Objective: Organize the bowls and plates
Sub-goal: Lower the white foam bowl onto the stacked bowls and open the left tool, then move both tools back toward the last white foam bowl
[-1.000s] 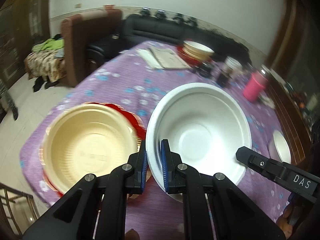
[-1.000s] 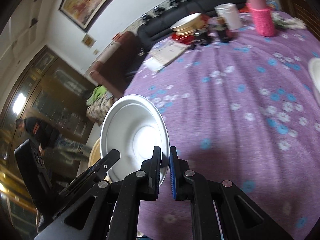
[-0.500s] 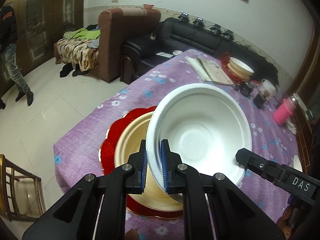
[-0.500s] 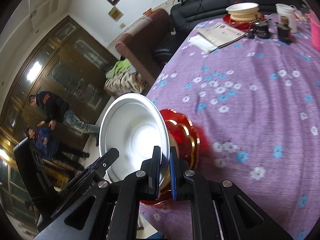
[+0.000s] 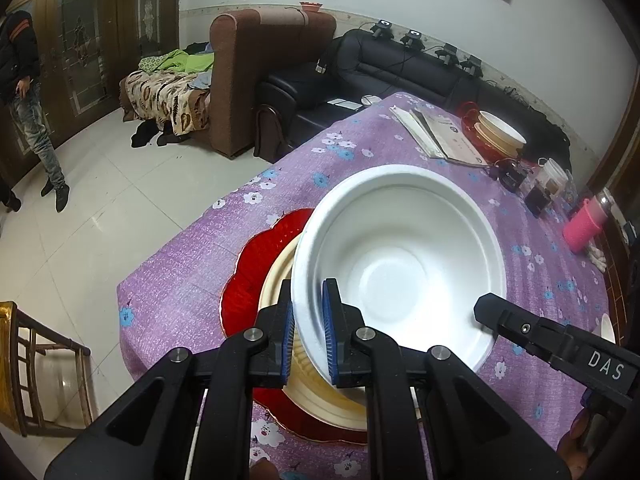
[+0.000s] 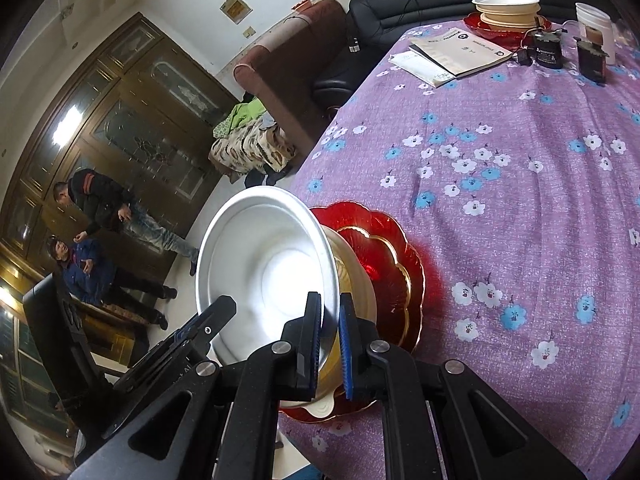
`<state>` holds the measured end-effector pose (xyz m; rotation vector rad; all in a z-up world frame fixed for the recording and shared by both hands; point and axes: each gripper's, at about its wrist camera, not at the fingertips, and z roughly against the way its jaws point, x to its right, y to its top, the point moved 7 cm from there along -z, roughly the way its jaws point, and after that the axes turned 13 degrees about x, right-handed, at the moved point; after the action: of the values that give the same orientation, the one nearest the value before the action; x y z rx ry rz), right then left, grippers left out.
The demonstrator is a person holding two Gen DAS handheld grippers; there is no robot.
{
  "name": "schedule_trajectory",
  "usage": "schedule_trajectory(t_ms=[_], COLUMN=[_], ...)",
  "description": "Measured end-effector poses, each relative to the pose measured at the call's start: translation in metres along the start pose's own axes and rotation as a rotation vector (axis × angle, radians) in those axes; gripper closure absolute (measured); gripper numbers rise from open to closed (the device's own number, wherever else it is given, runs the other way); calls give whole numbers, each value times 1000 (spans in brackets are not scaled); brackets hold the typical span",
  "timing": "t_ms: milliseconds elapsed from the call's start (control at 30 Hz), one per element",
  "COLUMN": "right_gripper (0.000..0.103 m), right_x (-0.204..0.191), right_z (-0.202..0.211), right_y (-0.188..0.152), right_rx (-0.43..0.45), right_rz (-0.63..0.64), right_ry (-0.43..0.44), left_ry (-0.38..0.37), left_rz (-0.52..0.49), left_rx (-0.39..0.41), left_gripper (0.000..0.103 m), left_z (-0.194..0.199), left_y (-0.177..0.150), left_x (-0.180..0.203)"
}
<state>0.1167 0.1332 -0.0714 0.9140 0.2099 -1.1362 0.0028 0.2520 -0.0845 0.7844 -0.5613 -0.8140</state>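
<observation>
Both grippers, left (image 5: 307, 334) and right (image 6: 329, 346), clenched on white bowl (image 5: 400, 264) rim. Bowl hangs over cream bowl (image 5: 320, 398) on red plate (image 5: 256, 256). Nesting not finished; far stack (image 6: 508, 10) already built.

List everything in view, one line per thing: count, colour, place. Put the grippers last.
white bowl: one, white, held above the cream bowl by both grippers
cream bowl: one, cream, on the red plate
red plate: one, red with gold rim, near table corner
tablecloth: one, purple with flowers, over the table
far stack: bowls on a red plate, far end
booklets: white, beside the far stack
pink cup: one, right edge
sofa: one, black, behind the table
left gripper: fingers shut on white bowl rim
right gripper: fingers shut on white bowl rim
</observation>
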Motion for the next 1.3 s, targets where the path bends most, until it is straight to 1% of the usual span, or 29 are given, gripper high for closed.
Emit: schedule_trajectory(t_ms=[233,367,533,667,767,833,867,900,933,1000,1033,1067,1100,1167,1300], right_gripper=[95,91,90,90,90,89,83,72,65,42,37,29,27,27,23], right_x=[1,0,-1,-1,0,1,1,2,2,2,3,5,6,11,30], right_z=[-2,-4,-3,-1,3,5,7,9,11,16,19,23,25,33,51], right_y=[-1,-5,-5,-4,-3,-2,-1,0,1,3,5,6,7,8,10], right_rx=[-5,-17,-12,-3,6,12,17,21,29,45,55,64,68,77,109], right_rz=[-2,-3,3,5,1,-5,-11,-17,-26,-46,-59,-71,-76,-89,-122], right_ry=[2,2,-8,-10,-11,-8,-5,0,10,30,35,42,47,55,43], left_ry=[11,24,35,38,43,46,45,44,44,48,44,38,33,27,0], left_rz=[-2,4,1,10,13,15,18,19,18,0,-16,-28,-40,-61,-120], left_rx=[-1,-2,-9,-4,5,16,25,35,47,67,76,82,87,96,97], left_gripper=[92,92,92,82,78,66,57,54,54,52,51,46,42,38,37], left_z=[0,0,1,3,6,10,12,14,17,22,24,26,28,30,33], left_y=[-2,-3,-5,-4,-1,1,2,4,5,9,10,10,11,12,10], left_x=[-2,-6,-9,-10,-11,-11,-11,-10,-9,-4,0,4,9,19,44])
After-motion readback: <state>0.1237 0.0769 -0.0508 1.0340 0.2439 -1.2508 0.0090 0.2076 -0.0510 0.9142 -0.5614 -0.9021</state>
